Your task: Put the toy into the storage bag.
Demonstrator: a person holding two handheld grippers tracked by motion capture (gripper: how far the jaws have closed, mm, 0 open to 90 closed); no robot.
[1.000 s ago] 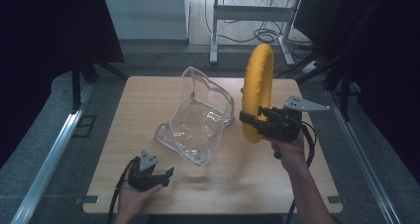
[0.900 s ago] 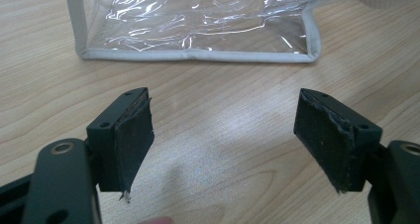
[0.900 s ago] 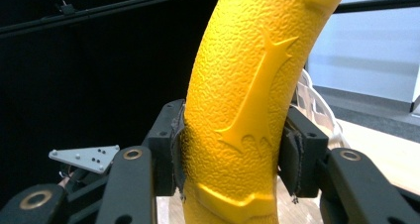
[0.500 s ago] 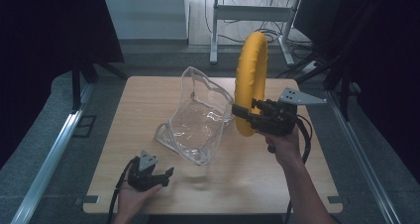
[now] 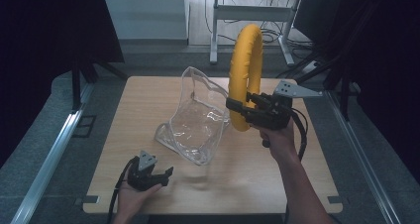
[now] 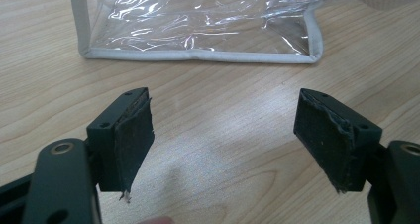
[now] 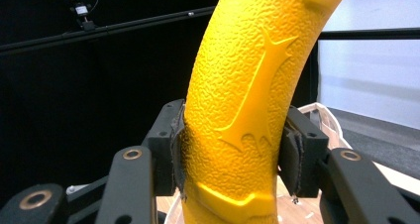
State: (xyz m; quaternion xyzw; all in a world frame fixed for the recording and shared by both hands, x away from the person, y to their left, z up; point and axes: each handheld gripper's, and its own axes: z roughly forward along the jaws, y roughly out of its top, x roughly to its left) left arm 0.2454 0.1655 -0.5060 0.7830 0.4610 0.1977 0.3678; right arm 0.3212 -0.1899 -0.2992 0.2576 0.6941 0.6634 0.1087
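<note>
A yellow textured ring (image 5: 243,73) stands upright above the table, held near its lower part by my right gripper (image 5: 237,110), which is shut on it. In the right gripper view the ring (image 7: 247,105) fills the gap between both pads, with a raised mark on its skin. A clear plastic bag with a grey hem (image 5: 195,120) stands open on the wooden table (image 5: 148,100), just left of the ring. My left gripper (image 5: 163,175) rests low near the table's front edge, open and empty. Its view faces the bag's bottom edge (image 6: 198,54).
A white metal frame (image 5: 247,13) and loose cables lie on the floor beyond the table. Dark curtains hang at both sides. A metal rail (image 5: 54,149) runs along the floor at the left. Bare tabletop lies between the bag and the front edge.
My right gripper has carried the ring up and to the left, toward the top of the bag. The left gripper has stayed where it was.
</note>
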